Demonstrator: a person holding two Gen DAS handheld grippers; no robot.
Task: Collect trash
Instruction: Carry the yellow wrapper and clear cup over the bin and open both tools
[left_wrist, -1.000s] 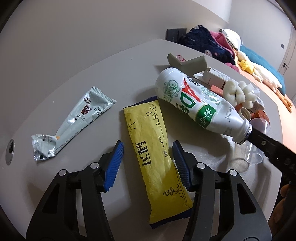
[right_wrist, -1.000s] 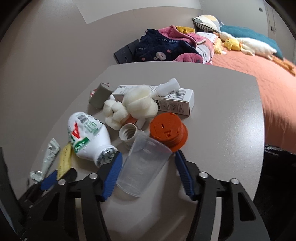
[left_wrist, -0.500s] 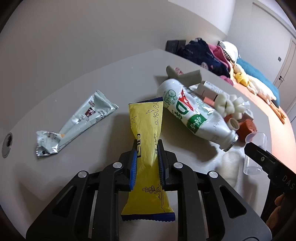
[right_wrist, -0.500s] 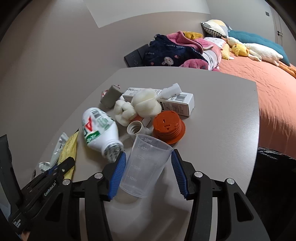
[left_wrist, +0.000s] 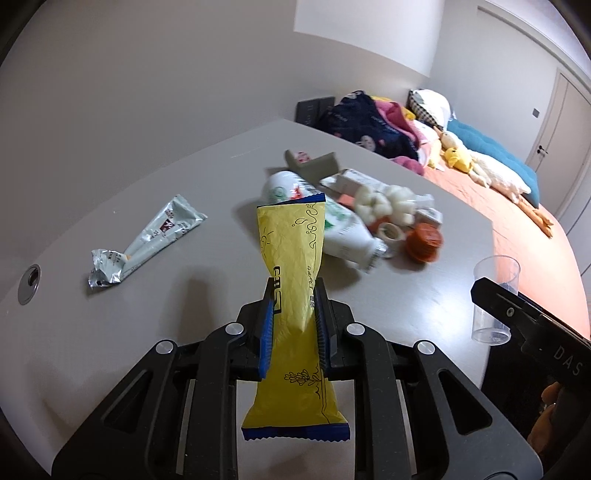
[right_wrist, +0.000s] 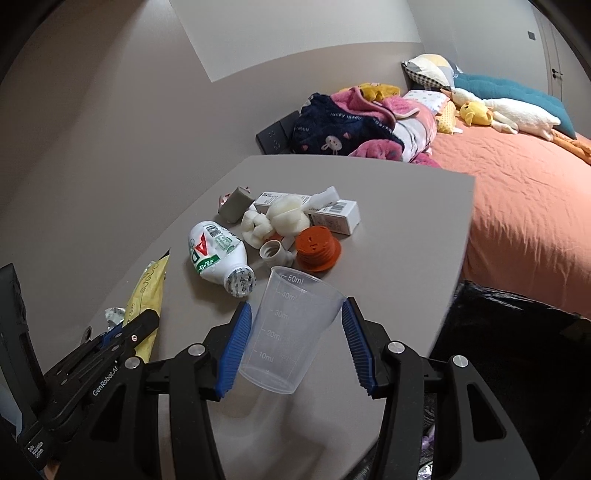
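Grey table (right_wrist: 406, 236) strewn with trash at 12 o'clock; lifted clear above it, yellow snack wrapper (left_wrist: 295, 266) clamped mid-length by left gripper (left_wrist: 293, 328), long axis running 12 to 6; clear measuring cup (right_wrist: 291, 332) pinched at the rim by right gripper (right_wrist: 295, 347), base toward 6

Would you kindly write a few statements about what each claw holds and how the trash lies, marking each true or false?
1. The left claw is shut on the yellow wrapper. True.
2. The right claw grips the white bottle. False: it holds the clear measuring cup.
3. The white bottle lies on its side. True.
4. The silver wrapper is held in the air. False: it lies on the table.
5. The orange cap sits inside the cup. False: it rests on the table.
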